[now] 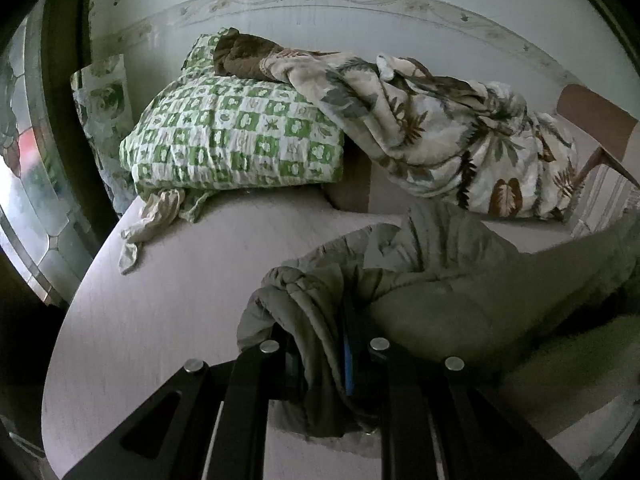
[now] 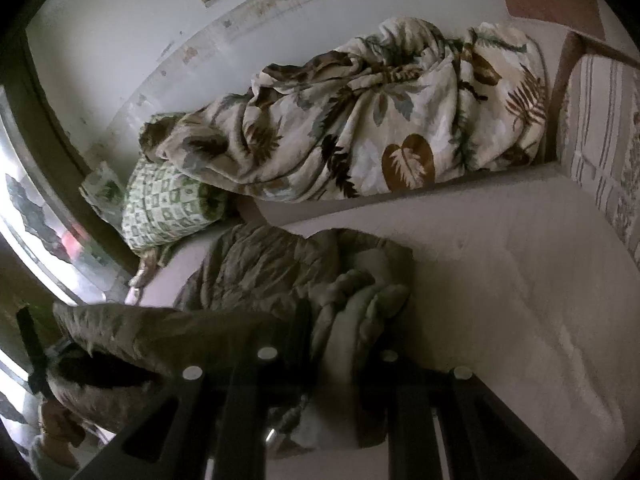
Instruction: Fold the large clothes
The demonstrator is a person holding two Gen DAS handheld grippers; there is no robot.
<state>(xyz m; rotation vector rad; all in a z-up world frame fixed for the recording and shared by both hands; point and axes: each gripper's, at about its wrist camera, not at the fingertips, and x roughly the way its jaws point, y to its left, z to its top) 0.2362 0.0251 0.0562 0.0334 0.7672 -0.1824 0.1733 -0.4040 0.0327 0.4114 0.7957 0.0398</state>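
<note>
We see a pale bed [image 1: 168, 300] filling the lower left of the left wrist view, set against a white wall [image 1: 400, 36] with a floral border, and a window [image 1: 24, 184] at the far left edge. A green checked pillow [image 1: 232, 140] sits left of centre, and a leaf-print blanket [image 1: 460, 132] lies heaped to its right, its end draped over the pillow. At bottom centre our left gripper [image 1: 324, 372] is clamped tight on a bunched fold of the grey-green garment [image 1: 460, 300], which runs off toward the right edge. In the right wrist view the bed [image 2: 520, 280] takes the right half, the blanket [image 2: 360, 120] lies across the upper centre, and the pillow [image 2: 168, 204] is at middle left beside the window [image 2: 36, 220]. Our right gripper [image 2: 324, 372] at bottom centre is likewise pinched shut on a thick bunch of the garment [image 2: 280, 272], whose cloth stretches toward the lower left, where a hand [image 2: 60, 428] shows.
</note>
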